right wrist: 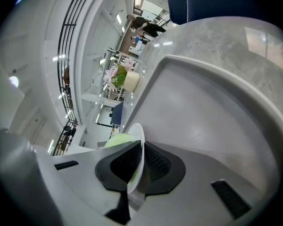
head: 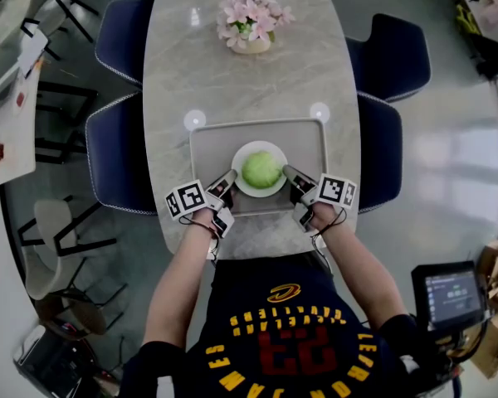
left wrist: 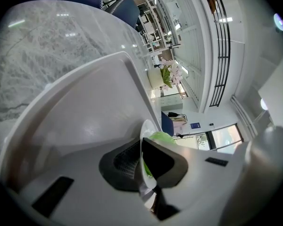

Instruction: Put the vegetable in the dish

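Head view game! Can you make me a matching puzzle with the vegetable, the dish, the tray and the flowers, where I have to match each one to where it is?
Things:
1. vegetable
2. dish
3. tray
4. flowers

Places:
A. at the far end of the table
B. pinched at its rim by the left gripper and the right gripper
C. sitting in the dish
D. lying on the table, under the dish

Right pairs: 1-C, 2-B, 3-D, 4-A
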Tool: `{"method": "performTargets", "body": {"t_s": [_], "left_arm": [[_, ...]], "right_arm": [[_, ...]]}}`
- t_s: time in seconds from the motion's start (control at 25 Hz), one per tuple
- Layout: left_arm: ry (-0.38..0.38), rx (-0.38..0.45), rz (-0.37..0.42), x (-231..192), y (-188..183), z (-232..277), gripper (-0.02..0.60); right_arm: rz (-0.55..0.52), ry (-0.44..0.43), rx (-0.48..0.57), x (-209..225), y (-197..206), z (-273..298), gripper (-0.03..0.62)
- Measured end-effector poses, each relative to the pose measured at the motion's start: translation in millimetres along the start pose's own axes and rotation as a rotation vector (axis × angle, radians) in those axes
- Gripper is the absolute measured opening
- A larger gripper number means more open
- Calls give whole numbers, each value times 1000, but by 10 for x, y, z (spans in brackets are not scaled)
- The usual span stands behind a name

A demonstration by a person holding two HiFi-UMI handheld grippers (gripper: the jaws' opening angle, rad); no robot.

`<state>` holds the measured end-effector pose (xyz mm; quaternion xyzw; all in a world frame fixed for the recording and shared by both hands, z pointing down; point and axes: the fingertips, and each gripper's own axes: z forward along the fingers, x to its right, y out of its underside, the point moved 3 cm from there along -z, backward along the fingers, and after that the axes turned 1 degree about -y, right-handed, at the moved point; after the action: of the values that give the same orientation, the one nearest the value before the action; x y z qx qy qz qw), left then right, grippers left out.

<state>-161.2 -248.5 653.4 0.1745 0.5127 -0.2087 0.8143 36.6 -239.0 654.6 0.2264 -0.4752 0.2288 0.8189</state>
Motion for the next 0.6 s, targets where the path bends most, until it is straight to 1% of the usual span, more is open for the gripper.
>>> {"method": "performTargets", "body": {"t_s": [0.16, 0.32, 0.4, 0.48, 0.6], "left_arm": [[-6, -7, 4, -32, 8, 6, 17], [-18, -15, 26, -42, 0, 16, 17], [-51, -27, 47, -55, -3, 29, 17], [-102, -45, 68, -79, 4, 42, 17], [-159, -60, 87, -95, 3, 72, 17]], "right_arm": [[-37, -22, -3, 2, -14, 23, 18], [-24, 8, -7, 14, 1, 21, 18], [-46, 27, -17, 28, -4, 39, 18], [-81, 47, -34, 32, -6, 66, 18], [-95, 77, -54, 47, -11, 82, 18]]}}
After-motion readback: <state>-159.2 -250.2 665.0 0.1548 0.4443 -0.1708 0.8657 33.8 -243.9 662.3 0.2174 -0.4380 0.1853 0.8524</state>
